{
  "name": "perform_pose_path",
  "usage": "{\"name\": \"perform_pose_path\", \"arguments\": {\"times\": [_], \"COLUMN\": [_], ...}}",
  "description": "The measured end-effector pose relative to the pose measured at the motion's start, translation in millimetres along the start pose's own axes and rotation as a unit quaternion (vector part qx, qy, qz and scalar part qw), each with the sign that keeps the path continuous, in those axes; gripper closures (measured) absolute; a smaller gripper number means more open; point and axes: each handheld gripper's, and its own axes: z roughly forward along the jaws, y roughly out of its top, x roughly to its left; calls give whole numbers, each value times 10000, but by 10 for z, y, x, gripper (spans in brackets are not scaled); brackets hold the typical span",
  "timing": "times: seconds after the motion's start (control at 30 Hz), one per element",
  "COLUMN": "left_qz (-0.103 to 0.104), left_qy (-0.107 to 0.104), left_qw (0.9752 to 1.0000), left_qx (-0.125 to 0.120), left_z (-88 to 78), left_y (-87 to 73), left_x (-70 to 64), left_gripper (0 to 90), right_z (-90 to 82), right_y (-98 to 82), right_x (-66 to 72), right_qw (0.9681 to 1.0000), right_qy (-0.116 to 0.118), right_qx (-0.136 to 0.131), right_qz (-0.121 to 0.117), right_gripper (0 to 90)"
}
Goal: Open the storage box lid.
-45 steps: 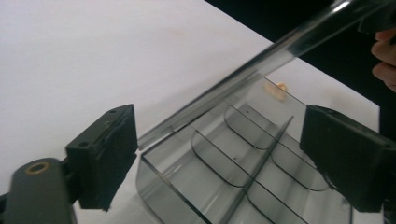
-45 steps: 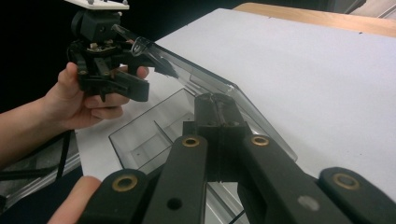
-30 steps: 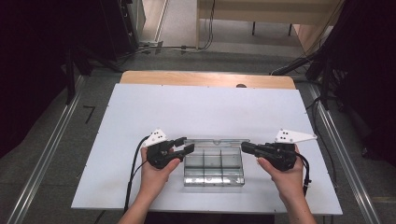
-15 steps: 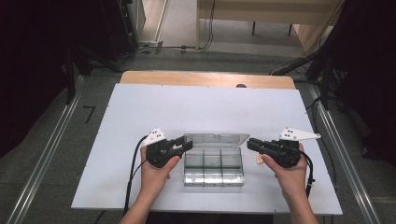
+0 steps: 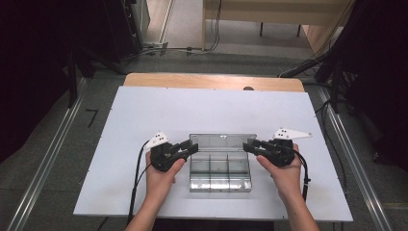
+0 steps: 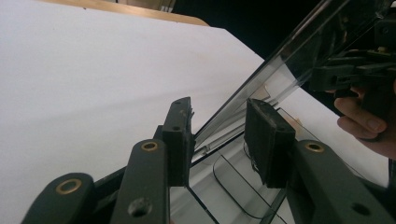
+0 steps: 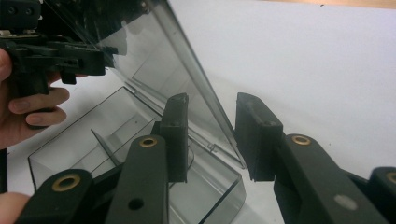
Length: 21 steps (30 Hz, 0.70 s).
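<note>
A clear plastic compartment box sits near the front middle of the white table. Its clear lid stands raised along the far side. My left gripper is at the lid's left end, held in a hand. In the left gripper view the left gripper is open, and the lid edge runs through the gap between the jaws. My right gripper is at the lid's right end. It is also open, with the lid edge between its jaws above the box.
Bare white table stretches beyond the box, with a wooden edge at the far side. Metal rails and floor flank the table. Cables trail from both grippers toward me.
The lid has swung up and away from me. Both grippers have shifted slightly up the table with its ends.
</note>
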Motion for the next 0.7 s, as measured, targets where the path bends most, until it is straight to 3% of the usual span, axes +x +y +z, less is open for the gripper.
{"name": "perform_pose_path", "arguments": {"times": [0.3, 0.7], "left_qz": [-122, -219], "left_qy": [12, 208], "left_qw": [9999, 9994], "left_qx": [50, 151], "left_z": [79, 156], "left_y": [29, 82], "left_x": [36, 39], "left_gripper": [633, 650], "right_z": [79, 157], "right_y": [28, -13], "right_x": [-81, -139], "right_qw": [9999, 9995], "right_qy": [105, 62], "right_qx": [-14, -32], "right_qz": [115, 295], "right_gripper": [651, 662]}}
